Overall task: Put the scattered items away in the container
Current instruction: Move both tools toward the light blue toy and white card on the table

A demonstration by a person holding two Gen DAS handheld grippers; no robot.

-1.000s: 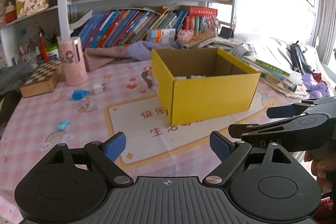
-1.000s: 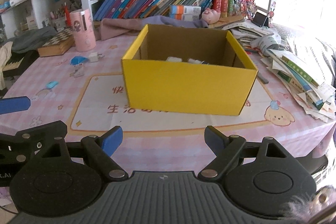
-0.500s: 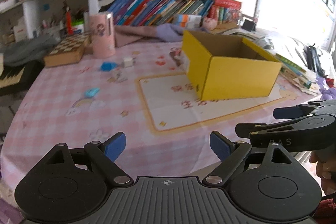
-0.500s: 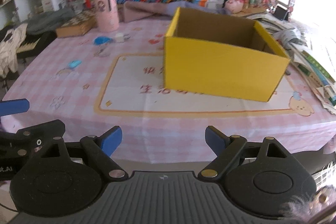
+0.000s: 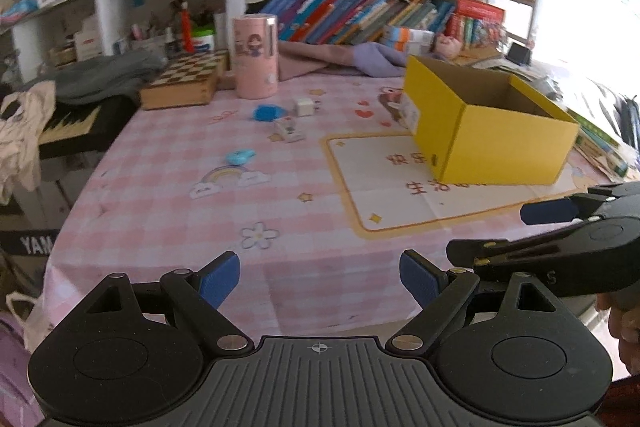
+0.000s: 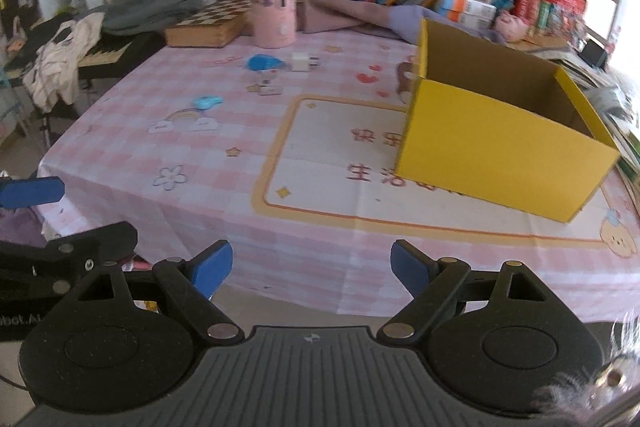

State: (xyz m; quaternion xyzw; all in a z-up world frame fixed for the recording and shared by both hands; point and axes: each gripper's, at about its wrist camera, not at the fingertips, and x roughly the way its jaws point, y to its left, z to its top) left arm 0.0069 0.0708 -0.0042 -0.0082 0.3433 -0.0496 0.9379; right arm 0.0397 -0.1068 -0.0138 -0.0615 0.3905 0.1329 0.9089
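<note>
Yellow box [image 5: 500, 147] set corner-on upon the pink tabletop [image 5: 280, 219], mouth upward, small blue pieces [image 5: 240, 157] scattered leftward, nothing between, left tool [image 5: 320, 277] and right tool [image 6: 312, 263] both spread, empty.

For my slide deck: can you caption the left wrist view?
Open left gripper hovers at the edge of a pink checked tablecloth, facing small scattered items beside an open yellow cardboard box.

Black ribbed left gripper [image 5: 320, 281] and right gripper [image 6: 311, 269], blue finger pads [image 5: 219, 279], silver pivot screws.
</note>
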